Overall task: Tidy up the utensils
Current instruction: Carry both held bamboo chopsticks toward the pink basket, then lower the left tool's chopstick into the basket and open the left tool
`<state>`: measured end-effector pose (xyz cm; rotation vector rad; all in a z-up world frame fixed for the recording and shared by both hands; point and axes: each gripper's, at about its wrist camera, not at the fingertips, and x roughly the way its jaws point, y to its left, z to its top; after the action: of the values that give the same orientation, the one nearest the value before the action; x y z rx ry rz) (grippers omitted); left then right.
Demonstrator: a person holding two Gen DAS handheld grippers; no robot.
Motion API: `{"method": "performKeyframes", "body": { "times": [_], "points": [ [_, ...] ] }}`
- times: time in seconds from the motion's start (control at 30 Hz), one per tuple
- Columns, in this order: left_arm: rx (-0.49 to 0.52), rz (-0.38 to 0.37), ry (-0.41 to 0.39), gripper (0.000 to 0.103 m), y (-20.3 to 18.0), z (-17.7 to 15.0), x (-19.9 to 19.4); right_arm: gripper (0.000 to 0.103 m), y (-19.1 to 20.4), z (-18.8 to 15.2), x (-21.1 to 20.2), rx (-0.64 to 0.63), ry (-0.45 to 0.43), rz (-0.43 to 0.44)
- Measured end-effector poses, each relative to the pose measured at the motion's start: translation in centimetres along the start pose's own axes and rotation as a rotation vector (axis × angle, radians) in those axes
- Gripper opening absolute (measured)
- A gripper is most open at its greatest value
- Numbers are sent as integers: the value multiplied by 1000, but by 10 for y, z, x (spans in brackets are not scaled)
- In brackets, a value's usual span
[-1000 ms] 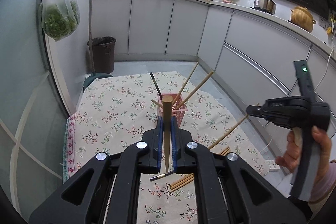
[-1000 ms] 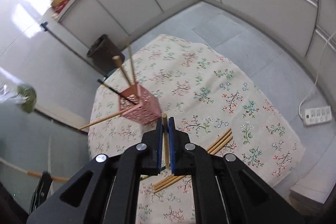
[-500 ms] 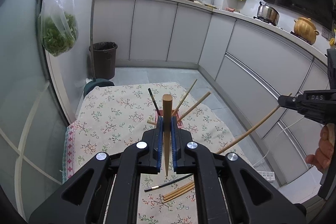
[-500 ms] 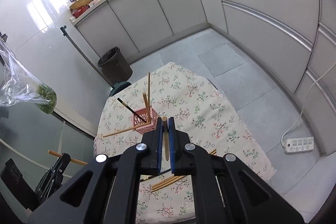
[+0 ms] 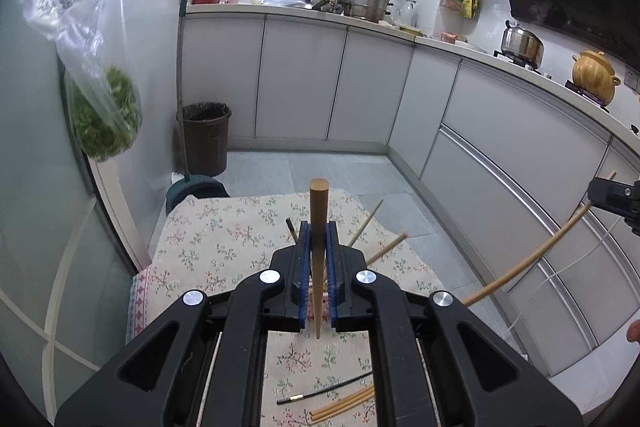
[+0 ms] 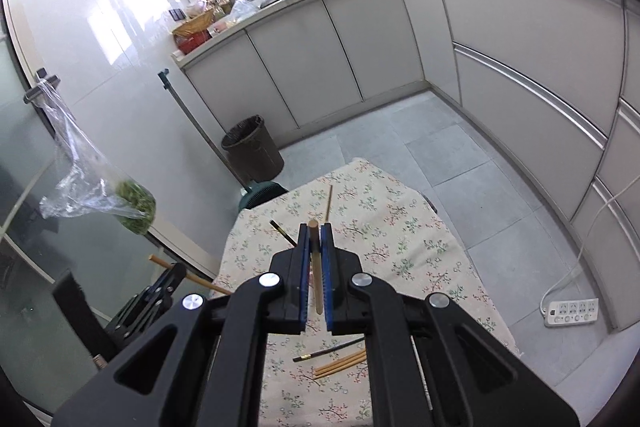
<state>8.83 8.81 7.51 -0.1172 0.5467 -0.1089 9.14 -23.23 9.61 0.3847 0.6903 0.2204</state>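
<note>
while both grippers rise since a second ago, the table (image 5: 224,247) shrinks below

left gripper (image 5: 319,247) clamps a wooden chopstick (image 5: 319,227); right gripper (image 6: 315,255) clamps another chopstick (image 6: 316,267); loose chopsticks (image 6: 340,363) lie on the cloth; no writing legible.

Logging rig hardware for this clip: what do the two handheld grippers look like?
Both match: the left gripper and right gripper have matte black angular linkage arms with cut-outs, round silver pivot bolts, and blue ribbed pads lining the jaws. No cables, sleeves or markings show.

Floral cream tablecloth (image 5: 224,239), tan chopsticks (image 5: 344,403), brown bin (image 5: 206,137).
</note>
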Motion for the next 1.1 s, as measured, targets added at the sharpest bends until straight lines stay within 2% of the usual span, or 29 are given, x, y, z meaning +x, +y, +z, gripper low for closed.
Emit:
{"method": "performKeyframes", "body": {
  "times": [0.37, 0.53, 0.67, 0.8, 0.9, 1.03, 1.1],
  "points": [
    [5, 18, -69, 7, -15, 51, 31, 6, -1, 22, 7, 12, -18, 26],
    [10, 26, -68, 7, -25, 62, 54, 6, -9, 23, 18, 24, -7, 25],
    [-12, 40, -30, 7, -24, 54, 84, 6, -14, 22, 25, 30, 5, 16],
    [-43, 40, 29, 8, -15, 29, 126, 6, -19, 21, 33, 39, 17, 7],
    [-49, 50, 109, 18, -7, 8, 151, 6, -20, 21, 40, 50, 28, 6],
    [-81, 29, 65, 18, 7, 2, 131, 6, -18, 23, 44, 46, 21, 7],
    [-109, 15, 21, 24, 14, 5, 112, 6, -14, 24, 49, 50, 22, 14]
  ]
}}
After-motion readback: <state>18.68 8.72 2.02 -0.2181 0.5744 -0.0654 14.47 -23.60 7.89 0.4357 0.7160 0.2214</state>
